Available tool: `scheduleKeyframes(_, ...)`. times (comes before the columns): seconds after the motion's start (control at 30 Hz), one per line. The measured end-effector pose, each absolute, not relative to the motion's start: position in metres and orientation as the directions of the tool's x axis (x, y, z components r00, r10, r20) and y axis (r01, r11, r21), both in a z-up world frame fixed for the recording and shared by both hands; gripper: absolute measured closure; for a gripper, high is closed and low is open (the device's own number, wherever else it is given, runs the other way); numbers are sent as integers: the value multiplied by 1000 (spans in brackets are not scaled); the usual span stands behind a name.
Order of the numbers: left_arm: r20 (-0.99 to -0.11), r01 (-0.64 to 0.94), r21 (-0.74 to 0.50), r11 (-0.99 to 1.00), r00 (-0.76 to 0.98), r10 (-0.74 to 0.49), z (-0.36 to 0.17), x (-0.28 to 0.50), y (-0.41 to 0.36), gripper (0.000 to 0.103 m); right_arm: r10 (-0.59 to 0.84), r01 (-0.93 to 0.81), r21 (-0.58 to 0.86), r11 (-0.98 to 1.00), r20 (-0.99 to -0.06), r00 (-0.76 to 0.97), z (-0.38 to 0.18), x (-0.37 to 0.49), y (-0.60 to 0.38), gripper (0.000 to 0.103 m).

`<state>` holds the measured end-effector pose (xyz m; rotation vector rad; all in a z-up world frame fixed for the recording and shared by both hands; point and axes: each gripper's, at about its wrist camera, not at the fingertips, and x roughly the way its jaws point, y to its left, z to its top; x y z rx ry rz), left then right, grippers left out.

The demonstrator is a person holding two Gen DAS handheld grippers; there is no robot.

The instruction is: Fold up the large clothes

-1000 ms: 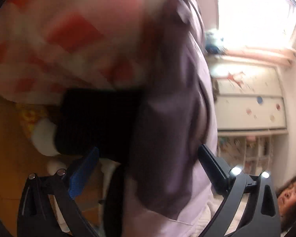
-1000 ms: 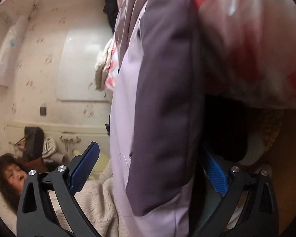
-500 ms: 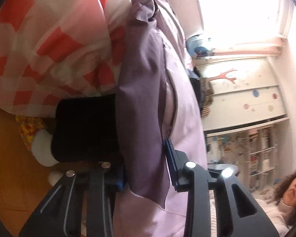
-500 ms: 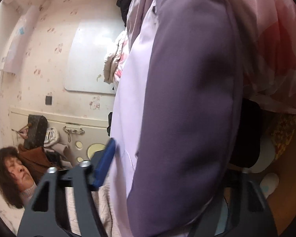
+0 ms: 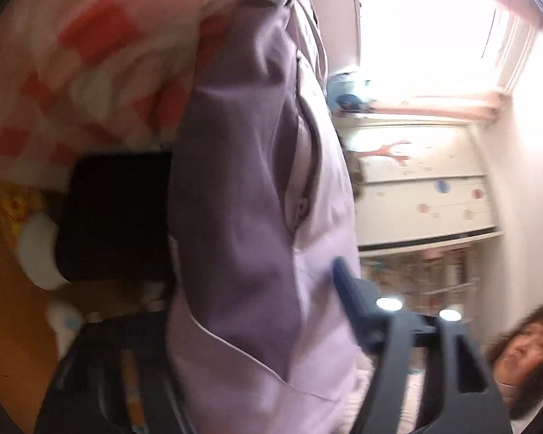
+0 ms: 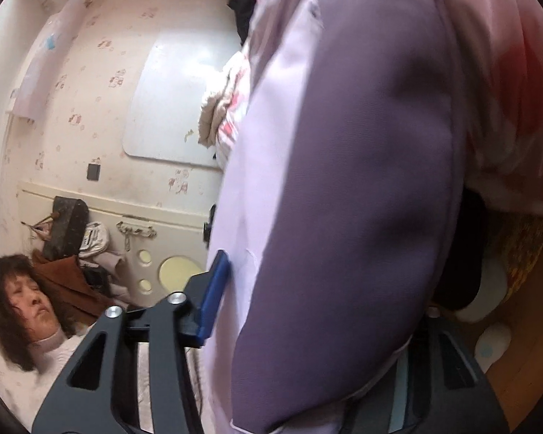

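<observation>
In the left wrist view, a red-and-white checked cloth point(image 5: 83, 72) fills the upper left, blurred. Below it sits a black block point(image 5: 116, 213) that cannot be identified, with a white rounded object point(image 5: 36, 253) at its edge on the orange-brown floor point(image 5: 7, 332). The purple garment point(image 5: 242, 199), dark purple over a pale lilac panel, hangs through the middle of the frame and runs down between the jaws of the left gripper point(image 5: 264, 329). Its left finger is smeared and mostly hidden behind the cloth; the blue pad of the right finger lies against the lilac side. The jaws are opening slightly, with the fabric between them and apparently still pinched. To the right stand a decorated cabinet point(image 5: 427, 195) and a bright, washed-out window point(image 5: 427, 29).

In the right wrist view, a patterned wall point(image 6: 90, 90) and a whiteboard point(image 6: 177, 101) come first, then the right gripper point(image 6: 318, 296). Its left blue pad presses the lilac edge of the same garment; its right finger is covered by fabric. The jaws are closing on the cloth.
</observation>
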<state>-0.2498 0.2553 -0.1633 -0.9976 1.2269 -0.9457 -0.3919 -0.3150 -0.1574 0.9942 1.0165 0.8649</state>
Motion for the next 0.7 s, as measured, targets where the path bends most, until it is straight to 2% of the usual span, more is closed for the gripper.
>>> scheduleKeyframes(0.03, -305, 63, -947, 314, 120, -945, -152, -251, 255, 76, 911, -130, 940, 314, -260, 320, -152, -395, -316, 62)
scheduleKeyframes(0.1, -301, 110, -940, 323, 178, -937, -127, -254, 258, 81, 904, -162, 944, 289, -213, 372, -141, -402, -318, 68)
scheduleKeyframes(0.2, -253, 200, -932, 303, 241, -937, -84, -261, 264, 85, 900, -227, 943, 245, -134, 414, -117, -411, -317, 72)
scheduleKeyframes(0.4, -236, 366, -883, 295, 197, -952, -23, -276, 243, 85, 928, -324, 914, 246, -126, 350, -79, -427, -301, 71)
scheduleKeyframes(0.5, -277, 338, -890, 306, 132, -952, -38, -276, 252, 84, 932, -268, 919, 288, -205, 299, -92, -432, -293, 68)
scheduleKeyframes(0.6, -302, 245, -916, 318, 100, -948, -72, -278, 265, 82, 943, -194, 940, 280, -231, 240, -122, -434, -288, 67)
scheduleKeyframes(0.7, -310, 190, -925, 329, 124, -943, -95, -286, 276, 82, 947, -168, 951, 258, -215, 238, -136, -436, -280, 67)
